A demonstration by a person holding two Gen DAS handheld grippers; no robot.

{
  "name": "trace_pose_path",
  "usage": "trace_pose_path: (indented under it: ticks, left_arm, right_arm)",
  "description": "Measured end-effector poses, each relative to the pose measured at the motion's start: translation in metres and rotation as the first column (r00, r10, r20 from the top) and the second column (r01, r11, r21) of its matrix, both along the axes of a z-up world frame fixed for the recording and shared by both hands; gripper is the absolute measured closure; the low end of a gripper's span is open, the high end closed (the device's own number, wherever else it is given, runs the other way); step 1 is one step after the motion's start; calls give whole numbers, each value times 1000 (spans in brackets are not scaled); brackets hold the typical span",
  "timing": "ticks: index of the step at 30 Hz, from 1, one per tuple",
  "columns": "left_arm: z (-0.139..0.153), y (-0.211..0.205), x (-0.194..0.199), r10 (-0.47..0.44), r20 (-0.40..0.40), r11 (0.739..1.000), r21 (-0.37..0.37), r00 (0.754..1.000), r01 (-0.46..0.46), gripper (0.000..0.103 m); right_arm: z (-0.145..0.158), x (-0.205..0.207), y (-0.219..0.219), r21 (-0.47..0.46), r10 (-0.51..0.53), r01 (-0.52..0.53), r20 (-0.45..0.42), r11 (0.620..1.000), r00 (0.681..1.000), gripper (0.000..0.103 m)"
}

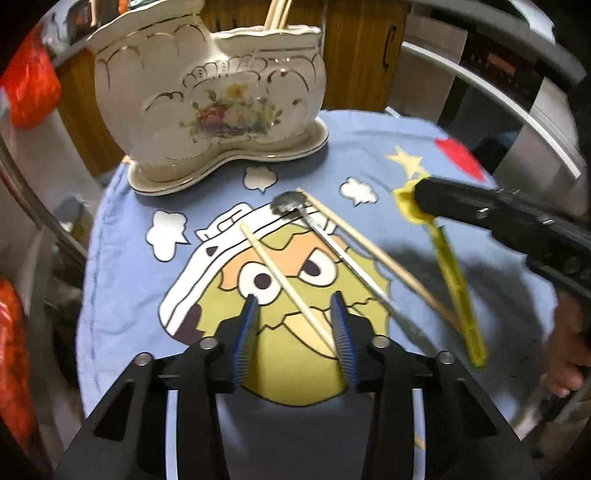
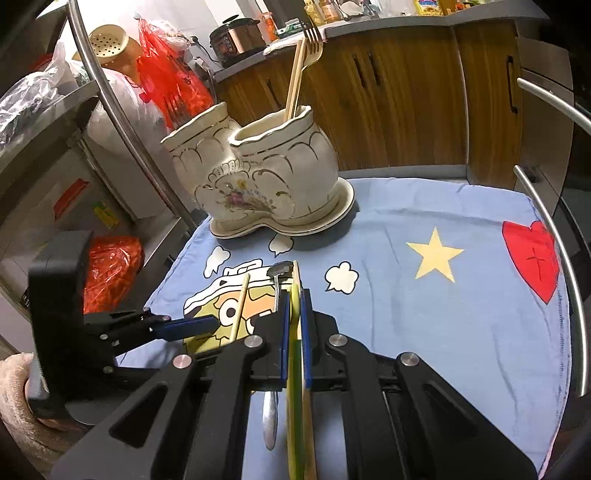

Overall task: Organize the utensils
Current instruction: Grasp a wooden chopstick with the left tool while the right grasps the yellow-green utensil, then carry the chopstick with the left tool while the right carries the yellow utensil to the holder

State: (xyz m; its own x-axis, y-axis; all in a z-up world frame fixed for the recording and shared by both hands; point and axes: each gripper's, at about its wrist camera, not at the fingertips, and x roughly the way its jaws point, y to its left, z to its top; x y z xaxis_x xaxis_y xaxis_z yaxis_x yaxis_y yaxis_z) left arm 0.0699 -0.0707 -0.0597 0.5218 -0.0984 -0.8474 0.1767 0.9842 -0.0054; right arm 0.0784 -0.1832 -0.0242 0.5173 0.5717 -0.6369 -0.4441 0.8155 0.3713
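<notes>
A white floral ceramic holder point(image 1: 210, 99) with two wells stands at the back of the blue cartoon cloth point(image 1: 122, 221); its right well point(image 2: 273, 129) holds chopsticks and a fork point(image 2: 314, 40). On the cloth lie a chopstick point(image 1: 288, 284), a metal spoon point(image 1: 332, 243) and a second chopstick point(image 1: 373, 251). My left gripper point(image 1: 295, 306) is open, its blue pads either side of the first chopstick. My right gripper point(image 2: 294, 295) is shut on a yellow-green plastic spoon point(image 1: 454, 277), tilted above the cloth.
Wooden cabinets point(image 2: 406, 96) stand behind the table. Red plastic bags point(image 2: 166, 81) and metal shelving point(image 2: 44, 122) are on the left. A curved steel rail point(image 2: 554, 236) runs round the table's right edge. A cooker point(image 2: 236, 35) sits on the counter.
</notes>
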Motion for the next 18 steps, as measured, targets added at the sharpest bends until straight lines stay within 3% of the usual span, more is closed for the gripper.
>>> trace_pose_path:
  ticks: [6, 18]
  left_arm:
    - [-1, -3, 5, -19, 25, 998, 66, 1000, 17, 88]
    - [9, 28, 4, -1, 16, 998, -65, 1000, 2, 98]
  right_arm:
    - [1, -4, -5, 9, 0, 0, 17, 1000, 1000, 98]
    - [8, -11, -8, 33, 8, -9, 42, 999, 999, 98]
